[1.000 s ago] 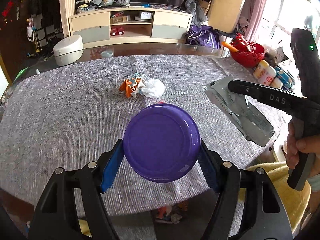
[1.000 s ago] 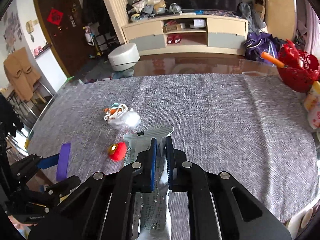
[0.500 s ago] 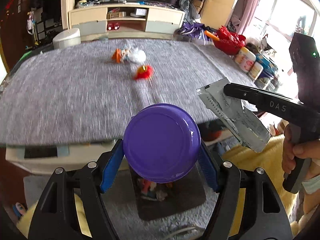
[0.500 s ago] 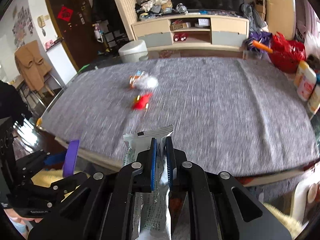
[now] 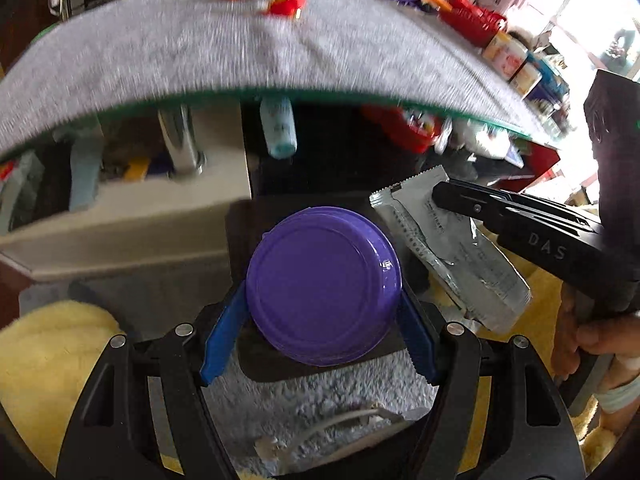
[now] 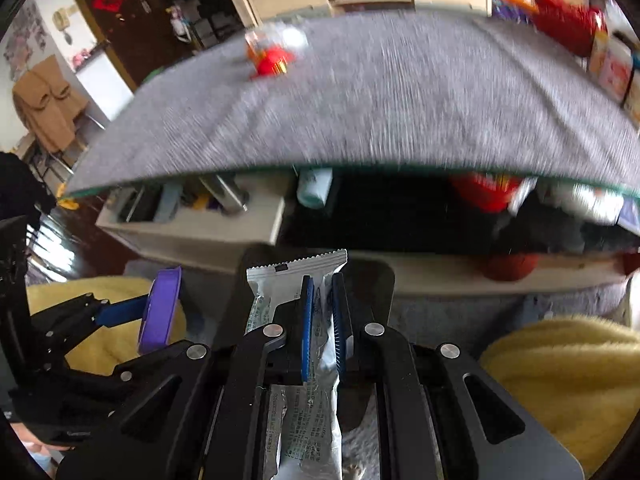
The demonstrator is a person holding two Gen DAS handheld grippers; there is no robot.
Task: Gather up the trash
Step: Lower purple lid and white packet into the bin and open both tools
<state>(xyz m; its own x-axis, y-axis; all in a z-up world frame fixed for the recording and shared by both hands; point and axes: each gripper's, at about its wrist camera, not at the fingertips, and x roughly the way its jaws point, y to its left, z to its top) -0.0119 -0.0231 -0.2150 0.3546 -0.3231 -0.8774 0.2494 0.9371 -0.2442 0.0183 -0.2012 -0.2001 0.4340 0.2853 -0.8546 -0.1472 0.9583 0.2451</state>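
The left gripper (image 5: 320, 304) is closed on a purple lid (image 5: 323, 284), its blue fingers (image 5: 222, 336) pinching the rim on either side so the lid stands on edge facing the camera. Below and beyond it sits a dark bin (image 5: 264, 364) on the grey rug (image 5: 360, 388), off the near edge of the table (image 5: 160, 60); judging by this, the lid hangs roughly over the bin's opening, and letting go looks like the next step. To the right, the right gripper (image 6: 323, 320) is clamped nearly shut on a silver wrapper (image 6: 296, 276), whose long axis runs along the fingers, serrated end forward. The wrapper sits just right of the lid, apart from it, and also near the bin mouth. Of the two, the left seems more squarely above it. On the table's far side, red trash (image 6: 272, 62) and a crumpled bundle (image 6: 280, 38) remain uncollected.
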